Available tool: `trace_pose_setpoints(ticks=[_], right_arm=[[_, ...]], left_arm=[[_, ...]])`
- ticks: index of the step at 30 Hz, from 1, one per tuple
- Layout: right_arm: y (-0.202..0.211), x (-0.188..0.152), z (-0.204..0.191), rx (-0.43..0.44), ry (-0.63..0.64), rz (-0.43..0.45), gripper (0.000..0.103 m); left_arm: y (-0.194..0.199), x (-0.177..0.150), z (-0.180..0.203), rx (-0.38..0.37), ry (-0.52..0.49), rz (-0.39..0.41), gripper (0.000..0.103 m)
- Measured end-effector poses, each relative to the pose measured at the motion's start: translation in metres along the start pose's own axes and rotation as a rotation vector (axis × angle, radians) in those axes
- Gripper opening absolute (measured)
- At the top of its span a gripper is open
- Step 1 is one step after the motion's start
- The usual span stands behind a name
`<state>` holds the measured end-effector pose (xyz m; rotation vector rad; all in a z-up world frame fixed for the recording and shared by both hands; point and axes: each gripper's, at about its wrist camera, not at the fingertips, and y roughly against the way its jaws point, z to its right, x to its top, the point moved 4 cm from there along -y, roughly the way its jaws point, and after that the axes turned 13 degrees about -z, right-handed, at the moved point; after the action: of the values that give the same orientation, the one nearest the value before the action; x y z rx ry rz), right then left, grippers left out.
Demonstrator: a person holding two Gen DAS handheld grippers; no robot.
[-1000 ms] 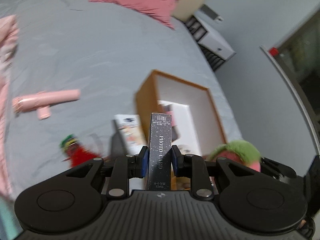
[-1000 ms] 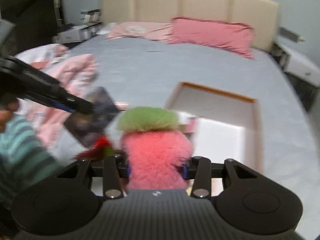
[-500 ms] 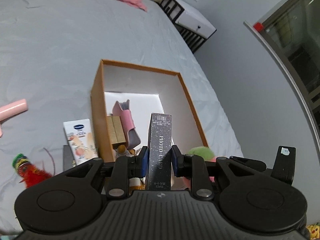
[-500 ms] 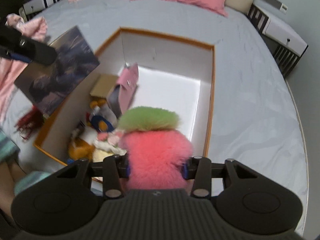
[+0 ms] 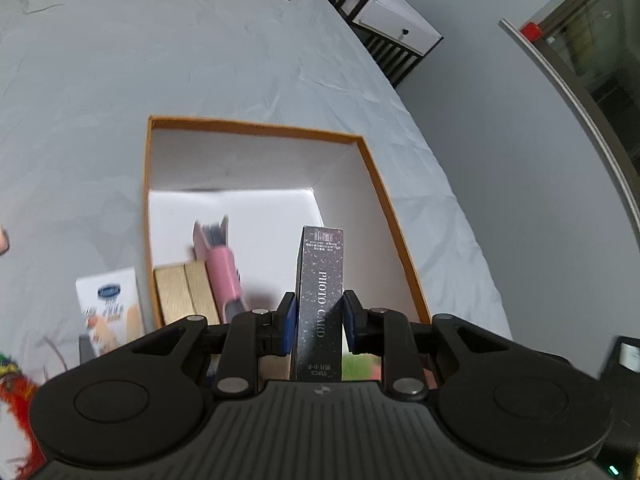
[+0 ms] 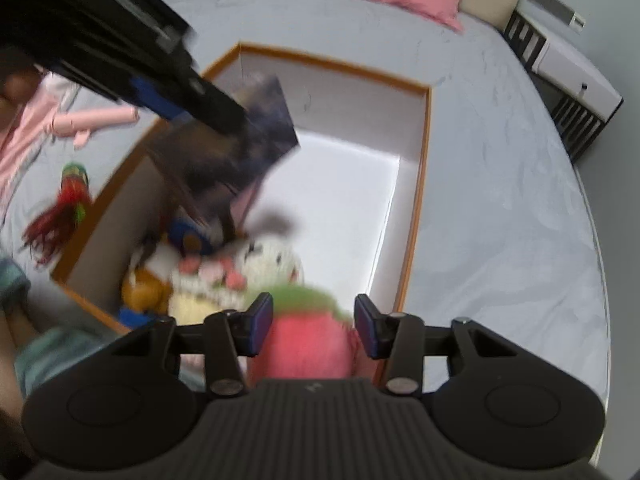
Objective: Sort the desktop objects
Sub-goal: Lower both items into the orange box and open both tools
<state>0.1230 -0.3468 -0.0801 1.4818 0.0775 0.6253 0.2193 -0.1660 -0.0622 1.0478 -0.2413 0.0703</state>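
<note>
The left gripper (image 5: 319, 322) is pinching a dark photo card box (image 5: 320, 300) upright between its blue pads, low in the centre of the left wrist view, and is carrying it over the orange-rimmed box (image 5: 256, 125) that is sitting on the grey bedspread (image 5: 160, 60). The right gripper (image 6: 314, 330), at the bottom centre of the right wrist view, is closing its jaws, yet in this blurred frame the pink and green plush (image 6: 308, 340) is lying between the pads with a gap showing on each side, so it is not looking gripped. The plush is hanging at the near end of the box, just beside the soft toys (image 6: 236, 276) already piled there. A pink case (image 5: 224, 268) and a tan block (image 5: 186, 296) are resting along the left wall inside.

The step in hand is, by my reading, the drop-off: both items are being delivered into the box at once. Next, the left hand is needing to lower the card box into the bare white floor at the centre and spread its pads there, clear of the plush. A white tube (image 5: 110, 308) and a red feathery toy (image 6: 64, 208) are waiting outside on the bedspread, at the lower left of both views, so sorting is unfinished.
</note>
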Motion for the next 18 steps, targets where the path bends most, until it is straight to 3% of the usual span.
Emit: trace_pose_setpoints(ticks=[3, 6, 18], right_arm=[[-0.004, 0.017, 0.001, -0.022, 0.024, 0.031, 0.024], [-0.018, 0.039, 0.002, -0.014, 0.041, 0.045, 0.017], [-0.077, 0.084, -0.001, 0.057, 0.154, -0.022, 0.013]], left_arm=[[-0.017, 0.012, 0.000, 0.051, 0.000, -0.008, 0.027], [-0.034, 0.020, -0.005, 0.104, 0.008, -0.023, 0.027], [-0.071, 0.029, -0.019, 0.193, 0.040, -0.091, 0.027]])
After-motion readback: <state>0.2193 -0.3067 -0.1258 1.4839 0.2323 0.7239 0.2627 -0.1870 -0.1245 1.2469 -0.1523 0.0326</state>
